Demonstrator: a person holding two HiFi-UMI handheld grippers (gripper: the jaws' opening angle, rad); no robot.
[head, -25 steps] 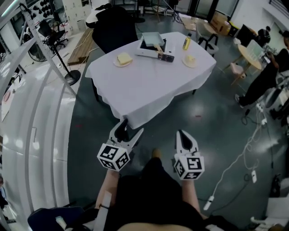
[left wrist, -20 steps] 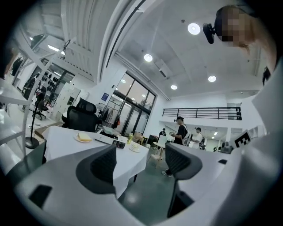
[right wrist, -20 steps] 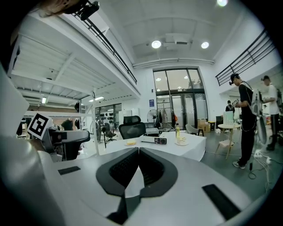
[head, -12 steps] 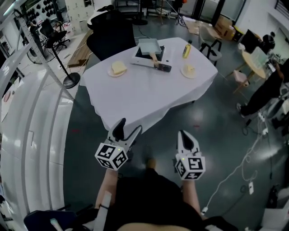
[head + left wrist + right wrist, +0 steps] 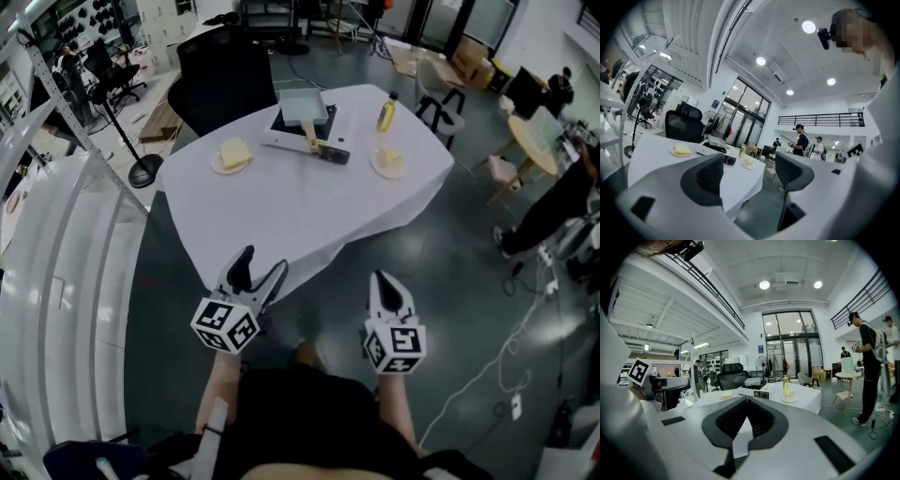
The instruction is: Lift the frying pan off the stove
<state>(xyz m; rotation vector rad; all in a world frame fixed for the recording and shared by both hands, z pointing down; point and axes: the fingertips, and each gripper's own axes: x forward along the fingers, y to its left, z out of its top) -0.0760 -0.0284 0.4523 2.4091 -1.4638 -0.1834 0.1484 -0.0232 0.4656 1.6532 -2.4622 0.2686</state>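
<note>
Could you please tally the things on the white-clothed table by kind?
Plates of food: 2
Yellow bottle: 1
Frying pan: 1
Stove: 1
Total: 5

left gripper (image 5: 255, 271) parted and empty, right gripper (image 5: 387, 280) closed

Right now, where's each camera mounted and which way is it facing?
Head view: on the head, steeply down; forearms, left tool, right tool, white table ahead.
Left gripper view: on the left tool, along its apart jaws, toward the table.
Right gripper view: on the right tool, along its shut jaws, same way.
Shared: all see the frying pan on the stove.
</note>
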